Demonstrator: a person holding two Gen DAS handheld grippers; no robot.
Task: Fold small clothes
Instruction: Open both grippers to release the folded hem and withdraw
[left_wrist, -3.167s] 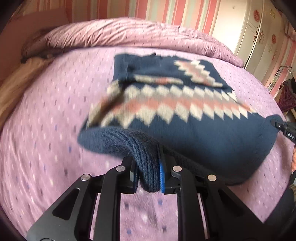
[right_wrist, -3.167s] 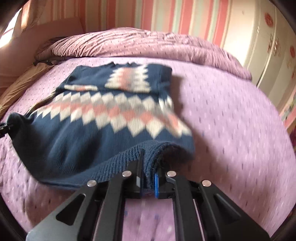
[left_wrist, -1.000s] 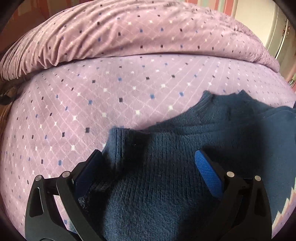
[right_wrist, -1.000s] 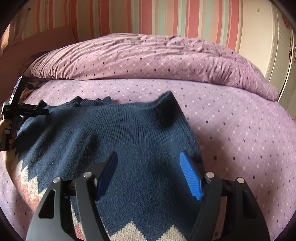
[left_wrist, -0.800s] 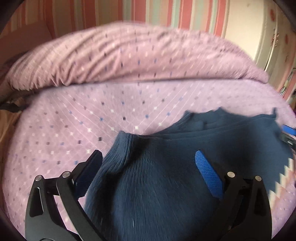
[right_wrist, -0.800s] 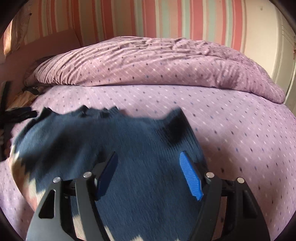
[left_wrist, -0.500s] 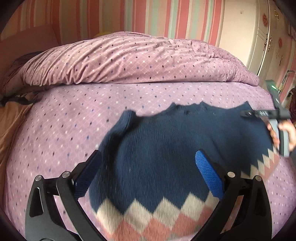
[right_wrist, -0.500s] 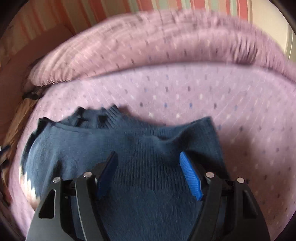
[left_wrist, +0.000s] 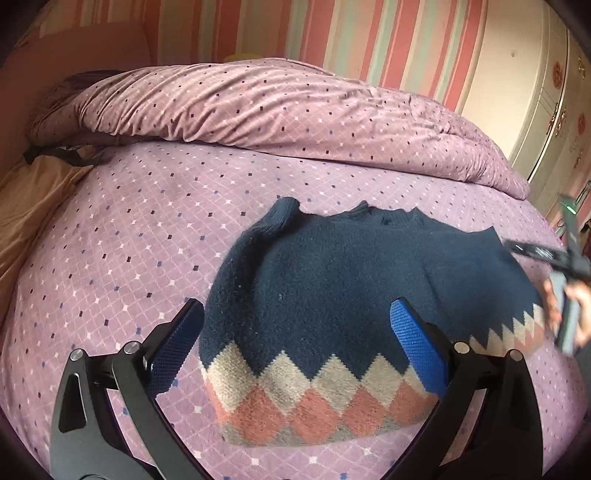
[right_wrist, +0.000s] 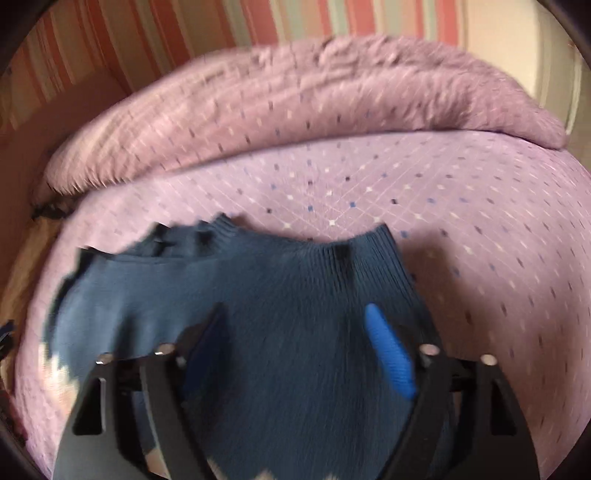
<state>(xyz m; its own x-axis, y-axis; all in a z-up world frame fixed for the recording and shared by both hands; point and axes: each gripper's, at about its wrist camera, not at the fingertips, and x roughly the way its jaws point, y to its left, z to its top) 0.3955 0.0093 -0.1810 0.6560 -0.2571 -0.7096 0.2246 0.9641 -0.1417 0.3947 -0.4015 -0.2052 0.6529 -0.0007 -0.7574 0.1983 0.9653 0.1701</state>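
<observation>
My left gripper (left_wrist: 295, 343) hangs with its fingers spread, empty, above the folded navy sweater (left_wrist: 332, 295) lying flat on the purple bed (left_wrist: 129, 229). My right gripper (right_wrist: 295, 347) has just been opening over the sweater, gripping nothing.

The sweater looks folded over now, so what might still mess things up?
1. The sweater's far edge is bumpy and uneven, so the next fold may come out crooked.
2. The open right gripper, whose jaws have just been widening, hangs close over the knit and might snag it.
3. The soft bedspread could let the fold slump.
</observation>
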